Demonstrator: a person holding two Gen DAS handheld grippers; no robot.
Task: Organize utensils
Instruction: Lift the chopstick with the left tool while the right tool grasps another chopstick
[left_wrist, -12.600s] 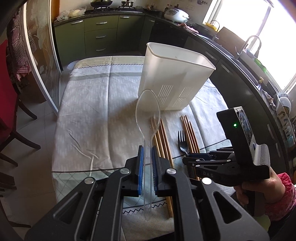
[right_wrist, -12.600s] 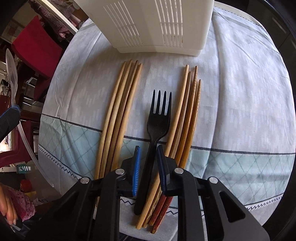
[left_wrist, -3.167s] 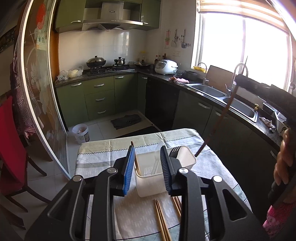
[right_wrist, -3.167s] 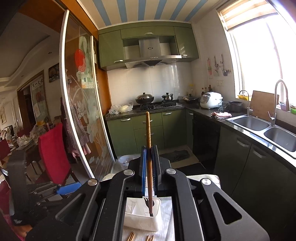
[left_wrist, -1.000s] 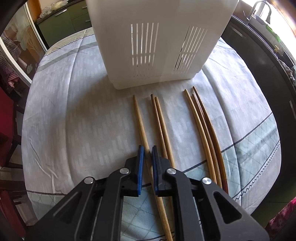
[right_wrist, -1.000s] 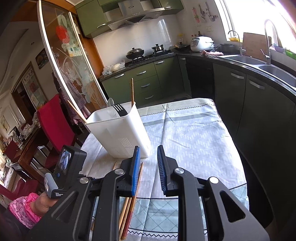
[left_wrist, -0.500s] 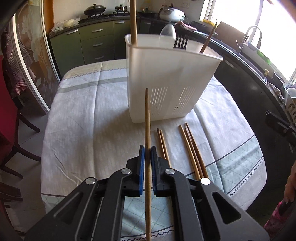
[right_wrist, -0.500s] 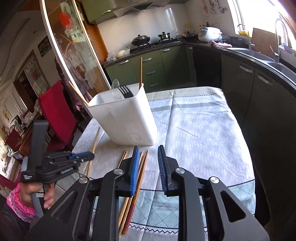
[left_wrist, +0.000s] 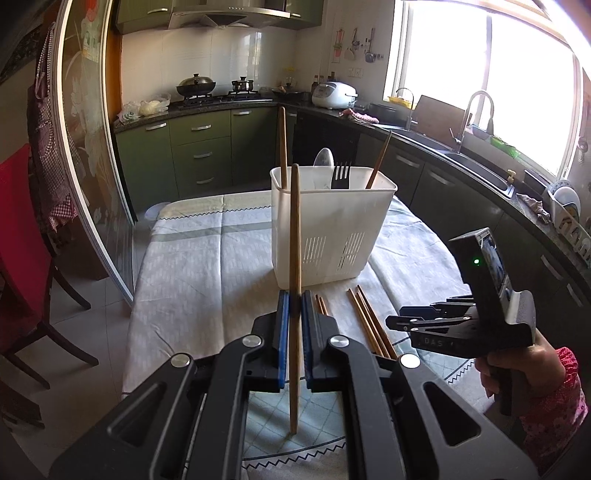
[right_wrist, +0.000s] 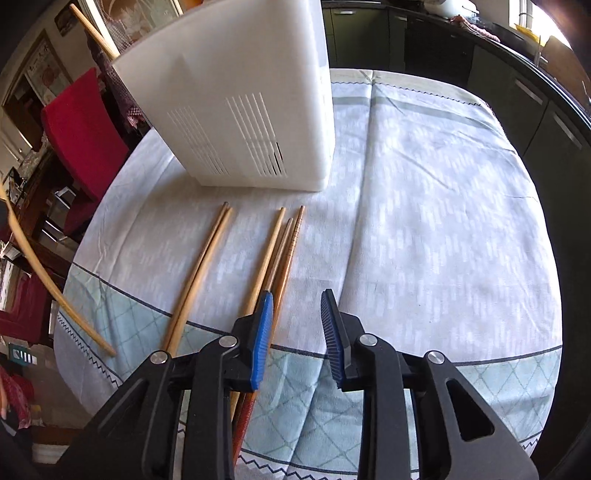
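One chopstick in the air, five to go, and two claws working close together.

Bottom centre of the left view: the left claw (left_wrist: 291, 332) is clamped on a chopstick (left_wrist: 294, 236) well down its length, so the long top could swing and clip the holder's rim instead of dropping in. Right view, bottom: the right claw (right_wrist: 297, 334), jaws just narrowing but parted with nothing between them, sits over three chopsticks (right_wrist: 284, 243) lying packed together; it could pinch two at once. The pair (right_wrist: 201, 266) lies to their left on the tabletop (right_wrist: 424, 206). Further back, the white holder (left_wrist: 332, 225) looks light; a knock might tip it.
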